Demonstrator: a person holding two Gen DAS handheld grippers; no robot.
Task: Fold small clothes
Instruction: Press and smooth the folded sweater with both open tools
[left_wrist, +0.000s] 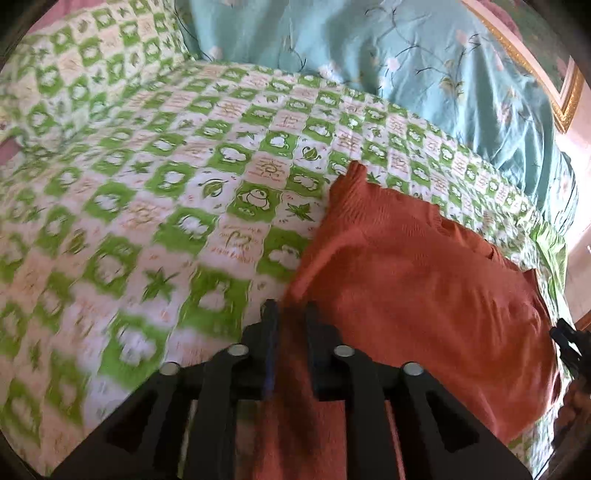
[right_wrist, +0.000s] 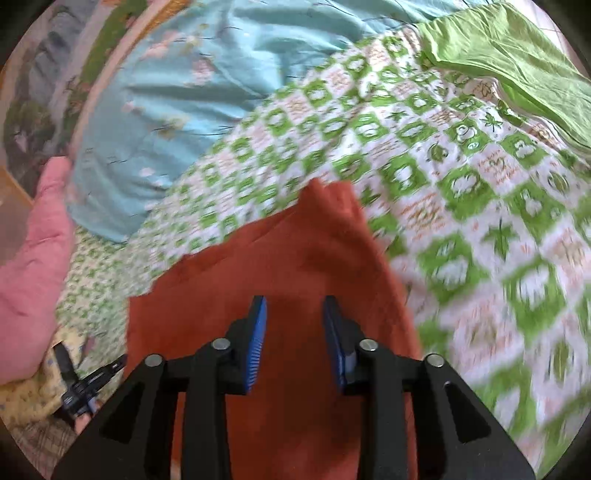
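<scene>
The jaws of the left gripper (left_wrist: 291, 314) stand only narrowly apart, and the rust-orange garment (left_wrist: 417, 280) lies in the gap between them. Whether the pads press on the cloth cannot be told, since the left wrist view is blurred at the fingertips. The jaws of the right gripper (right_wrist: 294, 314) stand clearly apart; the blue ribbed pads (right_wrist: 258, 332) are bare on their inner faces, and the rust-orange garment (right_wrist: 280, 266) is seen beyond them, not clamped between them.

The garment lies on the green-and-white checked bedspread (left_wrist: 147, 221), toward the bedspread's near edge. It is spread in a rough wedge, with one corner pointing toward the far edge, where a pale blue flowered sheet (left_wrist: 369, 55) begins. A plain green cloth (right_wrist: 517, 55) lies at the far right corner in the right wrist view. A pink fabric (right_wrist: 33, 229) shows at the left margin of that view, and part of the other gripper is visible low at the margin of each view.

The step in hand is judged to be the setting-down of a fold: the cloth is being laid flat and the right jaws are already free of it. Further folds appear to be required, as the shape is still broad and uneven.

For the next move, a fresh edge or corner must be selected, and both jaws must be closed on it. The edge should then be carried across the garment toward the opposite side, kept low so that the lower layer is not dragged over the bedspread.
</scene>
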